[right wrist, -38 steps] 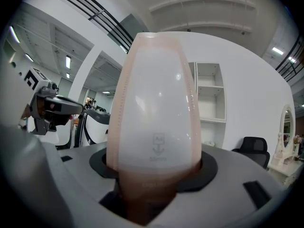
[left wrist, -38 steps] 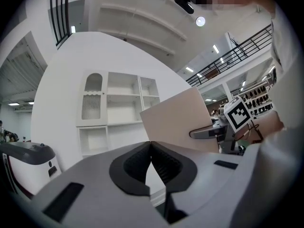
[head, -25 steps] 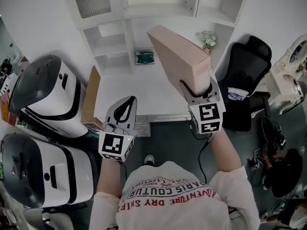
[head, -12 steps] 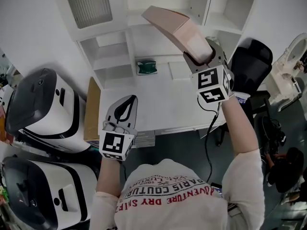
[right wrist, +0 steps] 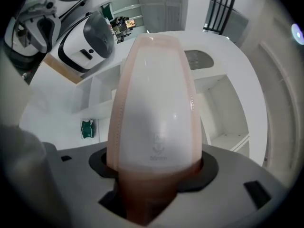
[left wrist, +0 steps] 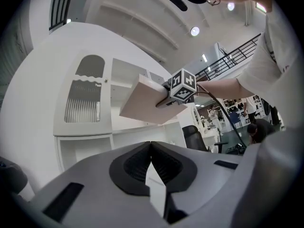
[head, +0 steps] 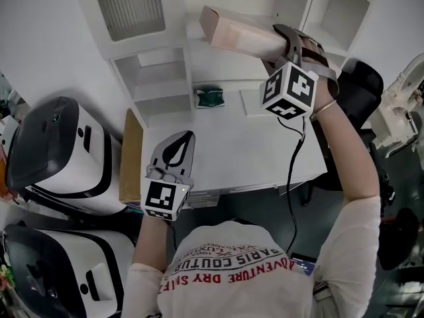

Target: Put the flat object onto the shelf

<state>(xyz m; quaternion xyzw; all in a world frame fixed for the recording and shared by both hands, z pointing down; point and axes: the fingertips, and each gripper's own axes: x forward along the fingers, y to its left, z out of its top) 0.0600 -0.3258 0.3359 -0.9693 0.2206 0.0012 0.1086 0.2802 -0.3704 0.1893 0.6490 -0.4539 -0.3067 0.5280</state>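
The white shelf unit (head: 161, 85) is the target. In front of its upper compartments the flat pink box (head: 238, 35) is held nearly level, probably so it can slide in. The right gripper (head: 289, 42) clamps the box's near end. Below the shelf, the left gripper (head: 180, 143) idles, its jaws together and empty.

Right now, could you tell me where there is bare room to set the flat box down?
The desk is bare in front of the green packet; the cubbies beside it look empty. Crowded at the desk's left: cardboard, white machines.
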